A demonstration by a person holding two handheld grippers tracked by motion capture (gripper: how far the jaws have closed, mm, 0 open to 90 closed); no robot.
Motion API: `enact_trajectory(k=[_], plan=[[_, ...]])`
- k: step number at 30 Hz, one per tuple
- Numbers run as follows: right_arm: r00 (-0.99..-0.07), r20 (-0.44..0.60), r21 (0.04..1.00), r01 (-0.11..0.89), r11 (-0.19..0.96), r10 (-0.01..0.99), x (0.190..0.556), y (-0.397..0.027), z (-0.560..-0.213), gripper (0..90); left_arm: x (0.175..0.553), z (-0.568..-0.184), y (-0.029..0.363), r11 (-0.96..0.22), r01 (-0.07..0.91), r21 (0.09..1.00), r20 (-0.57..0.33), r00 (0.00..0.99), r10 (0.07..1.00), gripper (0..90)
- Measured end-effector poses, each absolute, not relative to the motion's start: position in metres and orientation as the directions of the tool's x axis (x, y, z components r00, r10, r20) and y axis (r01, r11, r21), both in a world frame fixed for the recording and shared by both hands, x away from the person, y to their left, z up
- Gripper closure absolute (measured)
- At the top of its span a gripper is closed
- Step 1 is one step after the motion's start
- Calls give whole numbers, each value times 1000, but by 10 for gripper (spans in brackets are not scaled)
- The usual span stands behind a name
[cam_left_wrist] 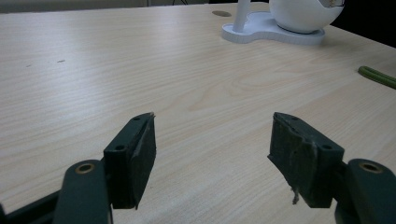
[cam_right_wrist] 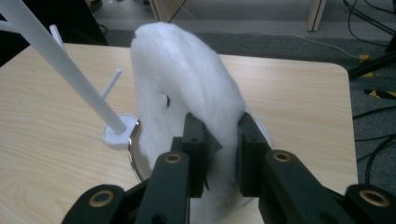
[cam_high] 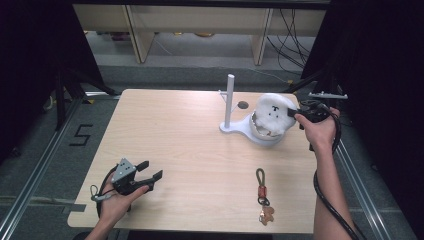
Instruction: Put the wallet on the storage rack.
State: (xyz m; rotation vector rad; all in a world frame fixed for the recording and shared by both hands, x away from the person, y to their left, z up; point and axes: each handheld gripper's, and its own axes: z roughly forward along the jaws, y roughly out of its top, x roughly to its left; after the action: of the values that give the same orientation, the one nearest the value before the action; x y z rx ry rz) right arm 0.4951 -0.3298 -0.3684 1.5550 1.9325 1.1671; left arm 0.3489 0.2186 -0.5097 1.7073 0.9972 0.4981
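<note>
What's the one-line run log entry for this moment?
right hand-held gripper: shut on fluffy white plush pouch | over white bowl stand | left hand-held gripper: open, idle

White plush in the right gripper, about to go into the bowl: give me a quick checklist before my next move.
1. Grip: right gripper pinches the white plush between both pads: ok.
2. Position: plush sits over the bowl on the white stand: ok.
3. Pole clearance: plush is beside the stand's pole, apart from it: ok.
4. How deep the plush sits in the bowl: cannot tell, the fluff hides the inside.
5. Left gripper is open, empty and parked at the near left of the table: ok.
6. Keychain lies near the front edge, out of the path: ok.
</note>
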Motion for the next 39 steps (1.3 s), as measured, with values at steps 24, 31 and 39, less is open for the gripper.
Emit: enact_trajectory(k=[24, 31, 39], plan=[[-294, 80, 715, 683, 151, 952, 518, -331, -388, 689, 348, -512, 217, -109, 385, 917, -142, 568, 811, 319], [-279, 51, 737, 659, 152, 959, 518, -330, -392, 609, 348, -513, 215, -110, 386, 916, -145, 574, 806, 319], [-238, 77, 760, 643, 98, 968, 514, -331, -392, 475, 349, -513, 215, -111, 386, 916, -146, 577, 804, 319]])
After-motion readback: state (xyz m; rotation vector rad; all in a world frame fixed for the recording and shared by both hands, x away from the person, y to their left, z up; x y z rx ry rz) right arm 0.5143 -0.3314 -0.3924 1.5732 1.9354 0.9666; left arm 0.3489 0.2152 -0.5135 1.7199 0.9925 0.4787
